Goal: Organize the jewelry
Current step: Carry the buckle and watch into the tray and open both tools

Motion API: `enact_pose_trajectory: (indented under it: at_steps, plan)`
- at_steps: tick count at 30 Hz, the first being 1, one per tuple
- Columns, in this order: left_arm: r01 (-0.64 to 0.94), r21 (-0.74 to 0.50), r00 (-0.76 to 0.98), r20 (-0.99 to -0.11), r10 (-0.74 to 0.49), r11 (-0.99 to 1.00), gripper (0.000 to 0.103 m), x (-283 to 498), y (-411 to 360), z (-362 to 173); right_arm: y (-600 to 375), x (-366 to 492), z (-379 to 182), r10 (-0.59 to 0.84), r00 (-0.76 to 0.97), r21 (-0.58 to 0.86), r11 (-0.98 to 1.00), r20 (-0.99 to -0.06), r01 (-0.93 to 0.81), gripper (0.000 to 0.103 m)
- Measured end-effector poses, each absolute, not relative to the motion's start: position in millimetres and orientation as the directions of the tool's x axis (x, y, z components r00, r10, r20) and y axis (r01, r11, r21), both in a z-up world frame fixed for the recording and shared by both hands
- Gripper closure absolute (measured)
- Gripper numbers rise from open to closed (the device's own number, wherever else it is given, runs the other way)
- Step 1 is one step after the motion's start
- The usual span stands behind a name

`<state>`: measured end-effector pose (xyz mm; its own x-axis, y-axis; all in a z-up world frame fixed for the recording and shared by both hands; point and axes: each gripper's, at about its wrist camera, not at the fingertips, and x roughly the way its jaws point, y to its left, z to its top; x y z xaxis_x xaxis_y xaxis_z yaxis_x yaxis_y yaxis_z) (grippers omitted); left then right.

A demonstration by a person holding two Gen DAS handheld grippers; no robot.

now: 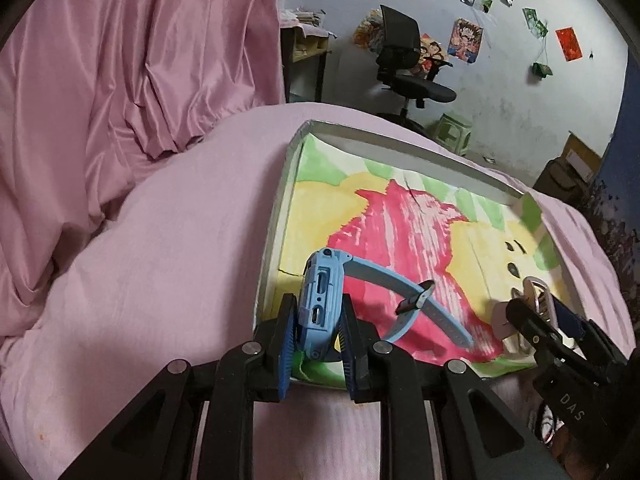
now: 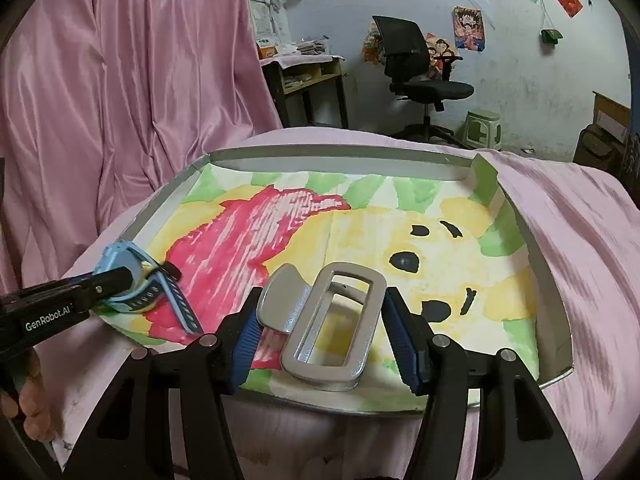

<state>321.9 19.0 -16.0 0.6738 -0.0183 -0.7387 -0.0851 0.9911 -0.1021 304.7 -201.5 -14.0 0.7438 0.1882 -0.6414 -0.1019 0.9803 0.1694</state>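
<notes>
Left gripper [image 1: 318, 320] clamps chunky blue plastic watch [image 1: 322, 300]; right gripper [image 2: 320, 332] grips glossy grey rectangular buckle [image 2: 334, 328] over painted tray [image 2: 552, 280].

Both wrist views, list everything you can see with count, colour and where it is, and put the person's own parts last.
Watch: one, light blue, held on edge over the tray's near left corner.
Buckle: one, silver-grey metal, over the tray's near edge, right of the watch.
Tray: one, grey rim, lined with a red, yellow and green drawing, on the cloth.
Cloth: pink, covers the surface; a pink curtain hangs at left.
Chair: one, black, by the far wall.
Stool: one, pale green, right of the chair.
Posters: several, mixed colours, on the wall.
Left gripper: black with blue pads, shut on the watch.
Right gripper: black with blue pads, around the buckle.
Hand: one, lower left of the right view.
</notes>
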Motion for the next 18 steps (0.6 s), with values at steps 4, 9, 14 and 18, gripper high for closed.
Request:
enact_pose_trajectory:
  at_steps: [4, 9, 14, 18]
  plan:
    - [-0.060, -0.142, 0.687, -0.724, -0.062, 0.988, 0.077, 317, 21, -13, -208, 297, -10, 0.192, 0.758, 0.185, 0.978, -0.623, -0.095, 0.039]
    - [-0.011, -0.166, 0.742, -0.662, -0.103, 0.986, 0.042, 298, 18, -2, -215, 282, 0, 0.185, 0.792, 0.186, 0.978, -0.582, -0.092, 0.035]
    - [0.018, -0.142, 0.795, -0.598, -0.100, 0.990, 0.027, 275, 13, 11, -224, 253, 16, 0.154, 0.850, 0.180, 0.981, -0.504, -0.071, 0.023]
    - [0.029, -0.142, 0.844, -0.528, -0.100, 0.989, 0.012, 252, 12, 22, -233, 222, 31, 0.131, 0.893, 0.181, 0.982, -0.430, -0.057, 0.009]
